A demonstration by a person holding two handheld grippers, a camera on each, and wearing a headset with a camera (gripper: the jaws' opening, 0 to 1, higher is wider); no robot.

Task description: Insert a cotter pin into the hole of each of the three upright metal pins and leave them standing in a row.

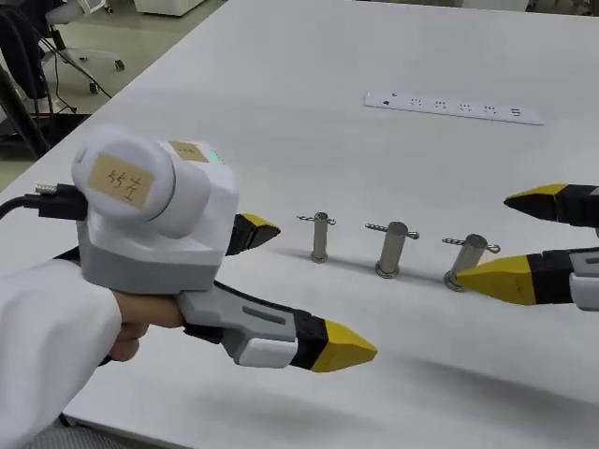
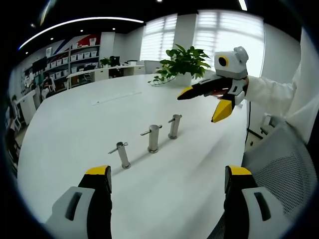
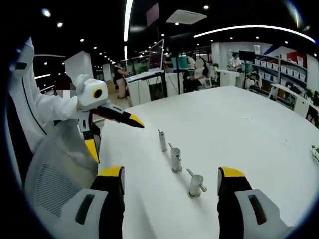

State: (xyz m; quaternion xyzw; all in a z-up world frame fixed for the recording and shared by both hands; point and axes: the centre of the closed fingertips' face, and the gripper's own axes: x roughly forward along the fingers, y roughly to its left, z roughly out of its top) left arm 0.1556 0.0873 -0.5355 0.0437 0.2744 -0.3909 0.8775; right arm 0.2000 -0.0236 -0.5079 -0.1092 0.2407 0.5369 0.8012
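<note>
Left gripper [image 1: 320, 289] spread, empty, 8 o'clock; right gripper [image 1: 487, 235] likewise, 3 o'clock. Three metal pins [image 1: 391, 251] standing in row, cotter pin [image 1: 314, 220] through each. Task judged complete.

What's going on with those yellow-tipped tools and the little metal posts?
A person works two handheld grippers over a white table. Three metal pins stand in a row, each with a cotter pin through its top. Both grippers are open and empty: the left gripper is short of the row, and the right gripper is by its other end.
</note>
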